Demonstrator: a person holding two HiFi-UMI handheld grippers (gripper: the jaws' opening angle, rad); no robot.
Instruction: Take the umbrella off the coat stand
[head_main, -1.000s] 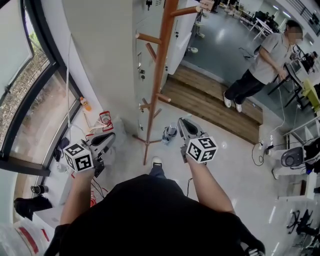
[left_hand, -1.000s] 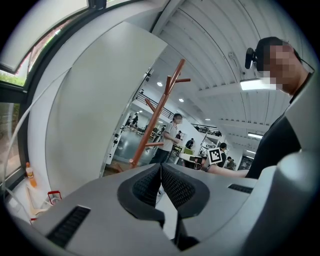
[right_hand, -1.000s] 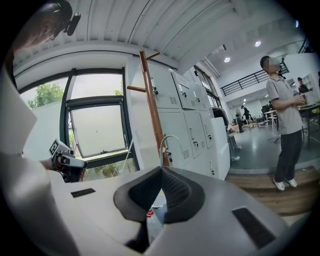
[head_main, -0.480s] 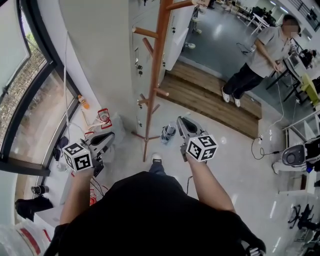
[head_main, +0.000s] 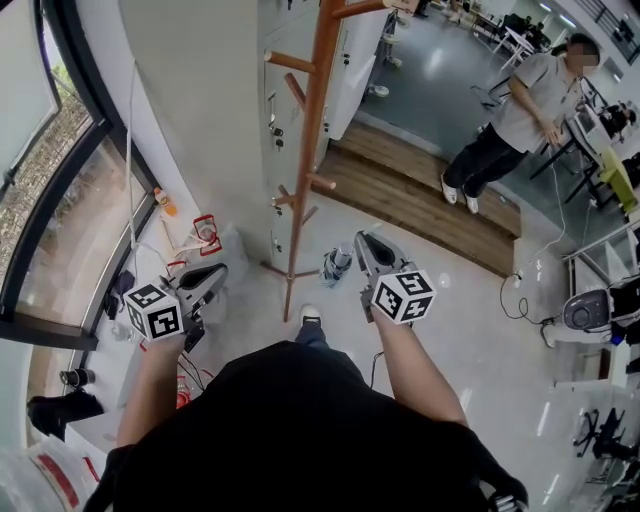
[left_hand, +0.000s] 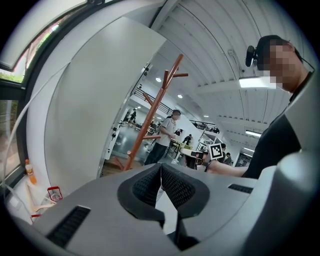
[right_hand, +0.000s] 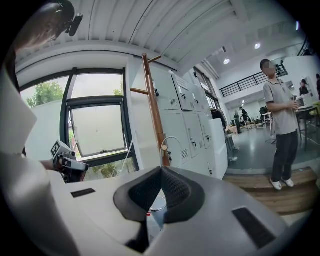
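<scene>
– So, what has moved in the last second?
– Barely anything. The coat stand has slid a touch leftward in the head view, and the bystander on the far floor has shifted stance. That looks like a small nod of the head, not a step.
– And the hands?
– Both hang in front of the body as before, pointing towards the stand and well short of it. The left tongs are clenched tip to tip with nothing between them. The right tongs are likewise clenched and empty.
– Where's the umbrella?
– Not on any peg I can make out. A blue-and-white bundle sits low beside the stand's foot, just ahead of the right tongs, and the right gripper view shows a thin white hook against the trunk. That may be it; I can't be sure.
– So the task?
– Not started, I'd judge. The right tongs would have to unclench and reach in before anything comes off.
</scene>
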